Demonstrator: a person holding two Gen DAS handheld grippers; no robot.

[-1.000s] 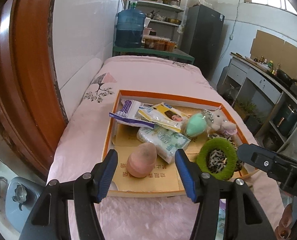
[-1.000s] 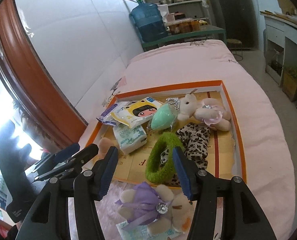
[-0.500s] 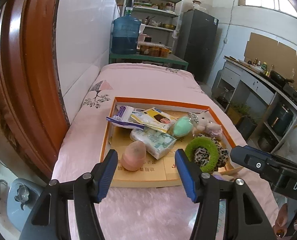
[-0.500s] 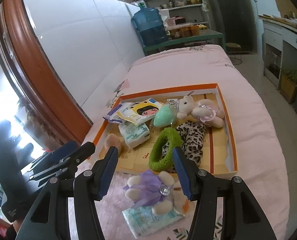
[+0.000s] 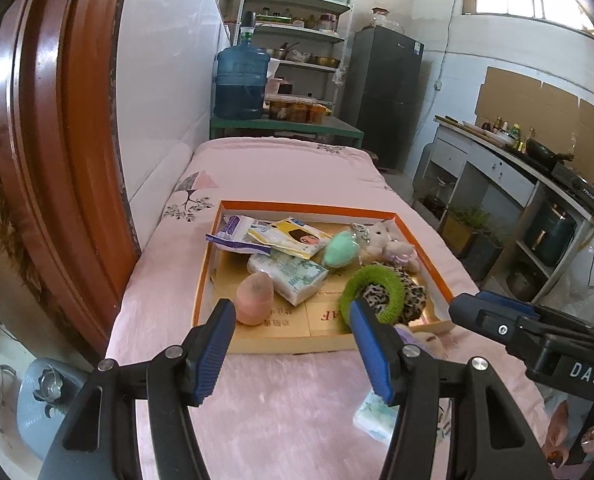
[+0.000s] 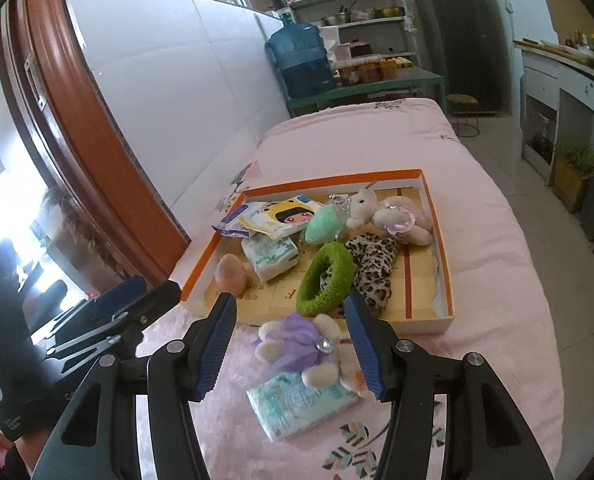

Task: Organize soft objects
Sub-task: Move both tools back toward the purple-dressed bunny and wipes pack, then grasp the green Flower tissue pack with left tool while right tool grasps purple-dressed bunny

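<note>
Pink bed, tidying mostly done, two things left out.
Our left gripper (image 5: 291, 342) and right gripper (image 6: 289, 346) hover with fingers released, holding nothing; nearest us the tissue pack (image 6: 301, 402) and purple bear (image 6: 303, 344) wait outside the orange tray (image 6: 439, 236), which already holds the other soft things.

Blue water jug (image 5: 241, 84) on green table (image 5: 287, 125), beside dark fridge (image 5: 387, 96) and cluttered shelves (image 5: 297, 30).
</note>
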